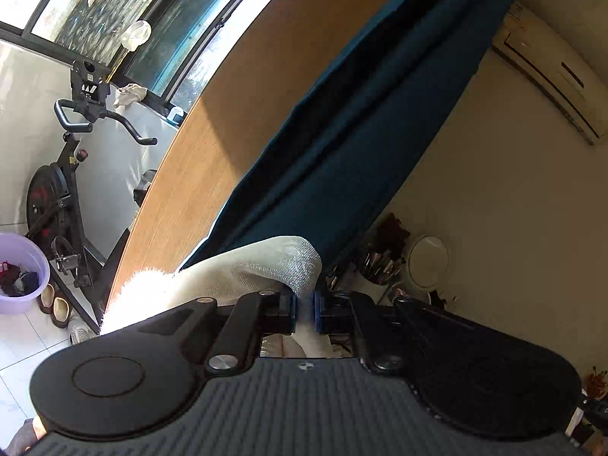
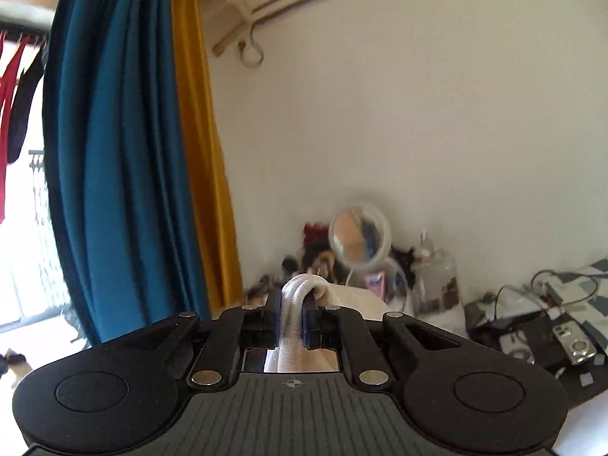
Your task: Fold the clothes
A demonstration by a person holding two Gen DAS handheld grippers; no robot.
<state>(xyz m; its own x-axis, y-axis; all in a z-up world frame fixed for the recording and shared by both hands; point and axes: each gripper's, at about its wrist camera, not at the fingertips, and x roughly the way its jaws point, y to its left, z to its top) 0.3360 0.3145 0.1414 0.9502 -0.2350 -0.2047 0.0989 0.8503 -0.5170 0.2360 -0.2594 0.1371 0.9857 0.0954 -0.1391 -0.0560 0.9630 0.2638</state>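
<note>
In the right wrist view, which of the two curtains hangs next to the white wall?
The yellow curtain: its right edge meets the white wall. The blue curtain hangs left of it, on the window side.

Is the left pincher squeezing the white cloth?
Yes. The left gripper is shut on the white cloth, pinched between its blue pads.

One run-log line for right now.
step: fold clothes | left gripper: shut on cream garment | right gripper: shut on cream garment | garment: lifted, both ends pinched
</note>
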